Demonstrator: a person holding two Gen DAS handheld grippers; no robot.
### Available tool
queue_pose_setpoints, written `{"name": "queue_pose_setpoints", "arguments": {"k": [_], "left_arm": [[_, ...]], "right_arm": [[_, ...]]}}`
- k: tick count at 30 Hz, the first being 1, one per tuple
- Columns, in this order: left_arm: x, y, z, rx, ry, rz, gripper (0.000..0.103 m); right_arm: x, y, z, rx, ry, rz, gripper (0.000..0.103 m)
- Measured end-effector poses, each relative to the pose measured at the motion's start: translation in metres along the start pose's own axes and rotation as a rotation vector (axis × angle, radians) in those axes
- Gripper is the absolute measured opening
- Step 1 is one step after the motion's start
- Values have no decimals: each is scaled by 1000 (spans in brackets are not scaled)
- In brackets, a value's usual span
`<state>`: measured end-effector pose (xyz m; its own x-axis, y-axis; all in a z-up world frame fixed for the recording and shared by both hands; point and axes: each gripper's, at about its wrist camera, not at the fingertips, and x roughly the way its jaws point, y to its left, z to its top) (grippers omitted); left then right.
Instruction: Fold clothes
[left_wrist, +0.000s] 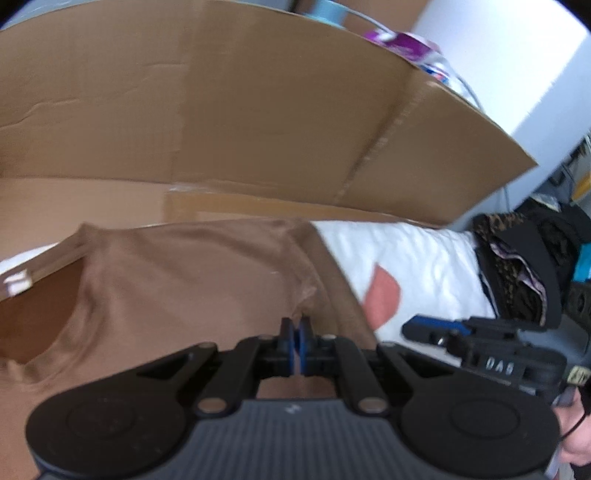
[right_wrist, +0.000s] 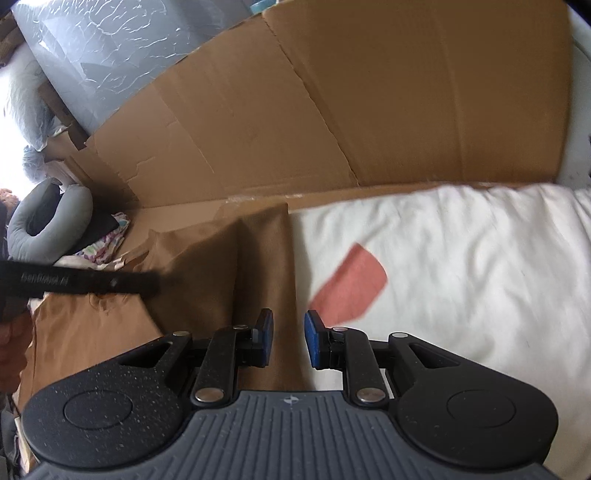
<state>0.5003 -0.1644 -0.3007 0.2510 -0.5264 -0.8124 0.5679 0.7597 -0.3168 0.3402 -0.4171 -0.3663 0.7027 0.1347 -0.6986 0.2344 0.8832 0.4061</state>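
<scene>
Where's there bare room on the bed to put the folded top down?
Free: the white cover right of the brown top, around the pink patch, up to the cardboard sheet. Crowded: the dark clothes pile at the right end, the neck pillow and clutter left.

One tan garment (left_wrist: 177, 280), under the left gripper (left_wrist: 295, 326). One white quilt (right_wrist: 461, 266) with one pink patch (right_wrist: 349, 286), ahead-right of the right gripper (right_wrist: 288, 326). One cardboard sheet (right_wrist: 332, 110) beyond both. Two grippers. One grey neck pillow (right_wrist: 48, 221), far left.
</scene>
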Motion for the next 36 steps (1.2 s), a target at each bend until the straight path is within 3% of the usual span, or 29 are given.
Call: {"name": "queue_pose_setpoints", "arguments": {"k": [4,12,14,17,21,24,28,31,36], "left_arm": [[-3,24,-3,-45,-21,24,3],[8,63,-12,-93,-62,39,5],[13,71,-16,-112,-69,41,20],[15,83,-23,-162,-102,30,30],[17,96,-30,-252,-157,-10,32],[20,96,-33,-262,-172,-40,33],[25,97,-39,-295,-182,-67,28],[26,102,-45,-346,-186,-110,8],[18,106,-54,-400,-221,-137,3]], "right_arm": [[13,2,10,2,5,0,29],[36,8,17,-29,37,-1,29],[39,8,18,-38,42,-2,30],[43,8,21,-50,49,-3,31],[48,5,27,-65,39,-9,31],[56,0,33,-49,31,-13,31],[66,-3,41,-31,27,-14,31],[74,-3,46,-23,25,-13,31],[86,0,58,-4,30,-25,31]]}}
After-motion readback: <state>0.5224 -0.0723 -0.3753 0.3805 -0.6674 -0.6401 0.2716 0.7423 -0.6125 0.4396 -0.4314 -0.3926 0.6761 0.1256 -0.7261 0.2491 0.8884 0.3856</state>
